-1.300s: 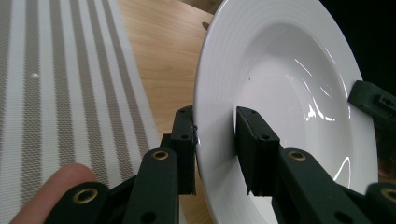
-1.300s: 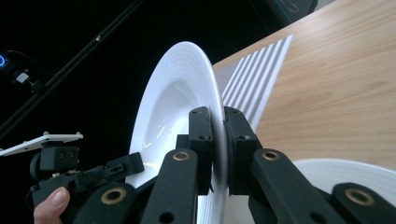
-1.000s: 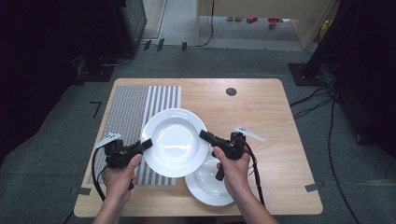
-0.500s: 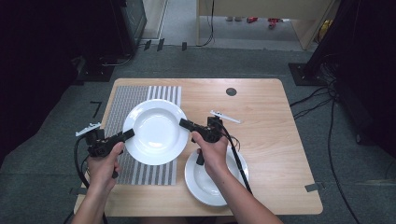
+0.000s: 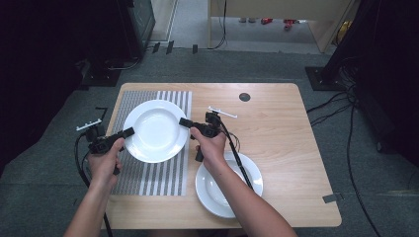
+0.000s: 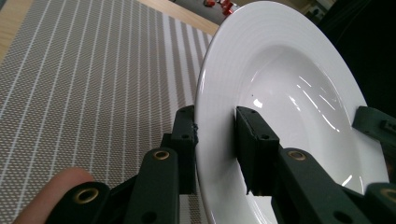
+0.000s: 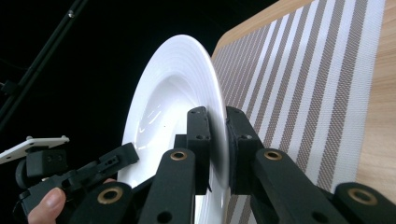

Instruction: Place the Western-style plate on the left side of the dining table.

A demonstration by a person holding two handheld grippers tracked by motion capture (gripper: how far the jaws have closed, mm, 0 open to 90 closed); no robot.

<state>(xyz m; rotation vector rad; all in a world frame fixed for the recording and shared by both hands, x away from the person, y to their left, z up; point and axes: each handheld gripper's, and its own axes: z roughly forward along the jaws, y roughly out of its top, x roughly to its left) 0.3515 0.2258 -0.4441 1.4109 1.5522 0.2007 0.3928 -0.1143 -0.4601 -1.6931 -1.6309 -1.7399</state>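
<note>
a: any brand, label or writing to read?

b: none legible on anything.

a: start with the biggest things, then.

b: a grey carpeted floor [image 5: 276, 64] with dark stands and loose cables [image 5: 346, 128] around a light wooden table [image 5: 276, 143]. a round dark spot [image 5: 244, 97] sits near the table's far edge. a grey and white striped mat [image 5: 153, 177] lies on the table's left half.

a: and the dishes?

b: a white plate [image 5: 154, 129] is over the mat, held up between both grippers; i cannot tell if it touches the mat. a second plate [image 5: 217, 190] rests on the bare wood near the front edge, partly under the right forearm.

a: the claws?

b: the left gripper [image 5: 127, 132] is clamped on the plate's left rim, one jaw under and one inside the rim. the right gripper [image 5: 185, 122] is clamped on the opposite rim the same way.
</note>
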